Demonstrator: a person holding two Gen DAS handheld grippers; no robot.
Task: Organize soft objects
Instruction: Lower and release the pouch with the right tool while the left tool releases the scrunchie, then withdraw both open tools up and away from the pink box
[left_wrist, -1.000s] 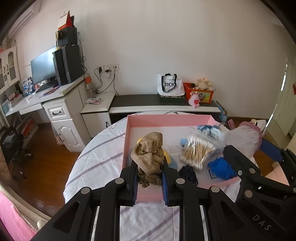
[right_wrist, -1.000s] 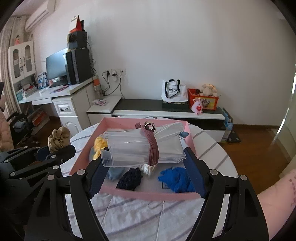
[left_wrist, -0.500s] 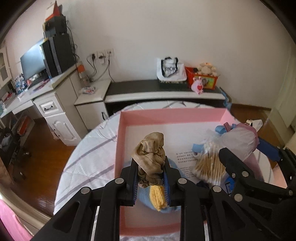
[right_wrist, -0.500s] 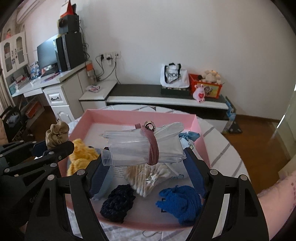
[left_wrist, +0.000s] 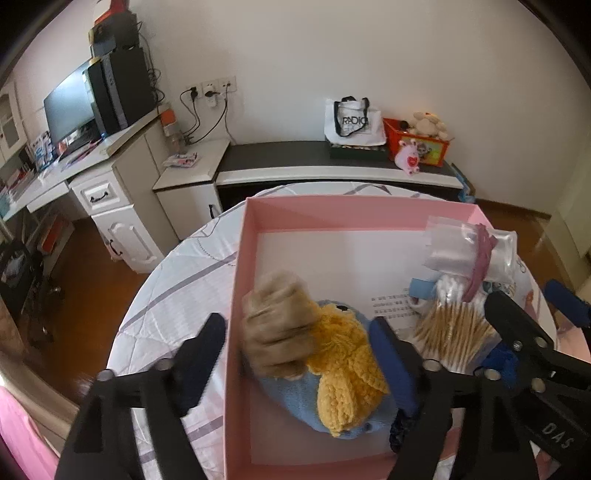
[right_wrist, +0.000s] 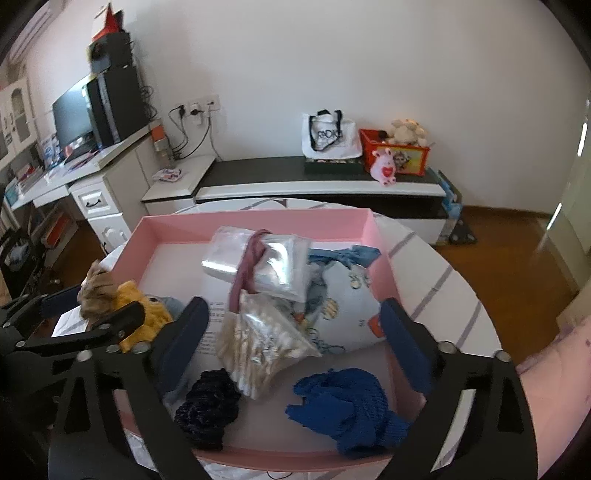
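- Over the near-left corner of the pink box (left_wrist: 236, 295), the left gripper (left_wrist: 295, 339) has just been opening; its jaws stand spread, and the tan scrunchie (left_wrist: 279, 332) between them looks blurred, free of both pads, resting on or dropping onto the yellow knitted piece (left_wrist: 343, 369) and the light-blue knitted item (left_wrist: 295, 398).
- Toward the box's right side, the right gripper (right_wrist: 295, 332) has likewise just been opening, and it is spread wide with nothing pinched. The rolled clear plastic bag (right_wrist: 258, 262), bound with a mauve band (right_wrist: 251, 266), lies past its jaws on the cotton-swab packet (right_wrist: 258, 347) and a printed pillow (right_wrist: 343, 306).
- The scrunchie is judged light, limp and springy (it would squash flat under any grip); gathering its bunched folds mid-ring should hold it best.
- The bag roll looks slick and crushable, so the banded middle seems the surest hold.
- A dark knit piece (right_wrist: 207, 406) and blue knitted gloves (right_wrist: 343, 406) lie near the front wall.
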